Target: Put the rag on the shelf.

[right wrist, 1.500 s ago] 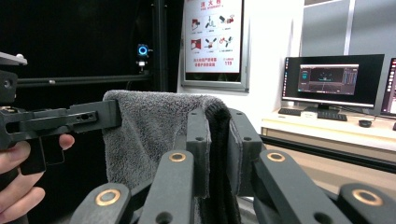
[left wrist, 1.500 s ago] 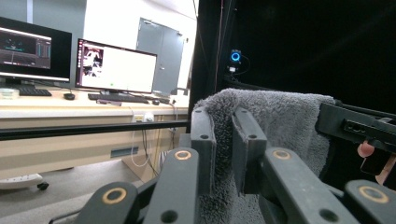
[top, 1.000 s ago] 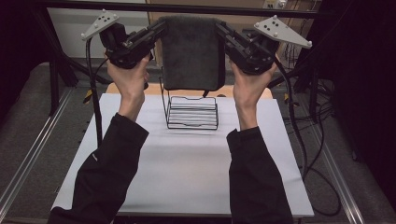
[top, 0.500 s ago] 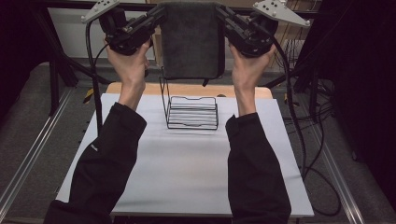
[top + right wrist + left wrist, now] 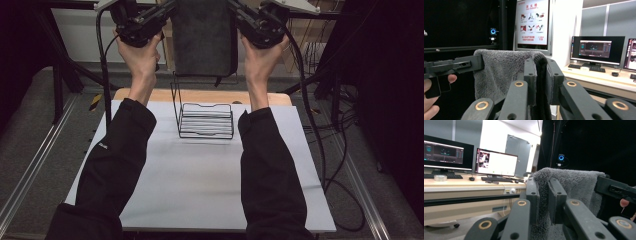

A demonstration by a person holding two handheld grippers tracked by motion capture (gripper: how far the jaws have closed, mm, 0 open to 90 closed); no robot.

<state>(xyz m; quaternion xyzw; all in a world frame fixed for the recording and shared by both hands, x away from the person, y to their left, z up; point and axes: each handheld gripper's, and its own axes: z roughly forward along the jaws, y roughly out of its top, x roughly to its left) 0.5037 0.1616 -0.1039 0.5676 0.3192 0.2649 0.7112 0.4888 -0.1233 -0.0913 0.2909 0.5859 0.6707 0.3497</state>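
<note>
**Two hand-held grippers holding a towel over the rack**

Both are clenching the towel: the left hand-held gripper and right hand-held gripper are each pinching a top corner, stretching it high above the wire rack on the counter. Next, probably, lowering it evenly, draping it over the rack's upright back.

Claw clamped on grey towel
</note>
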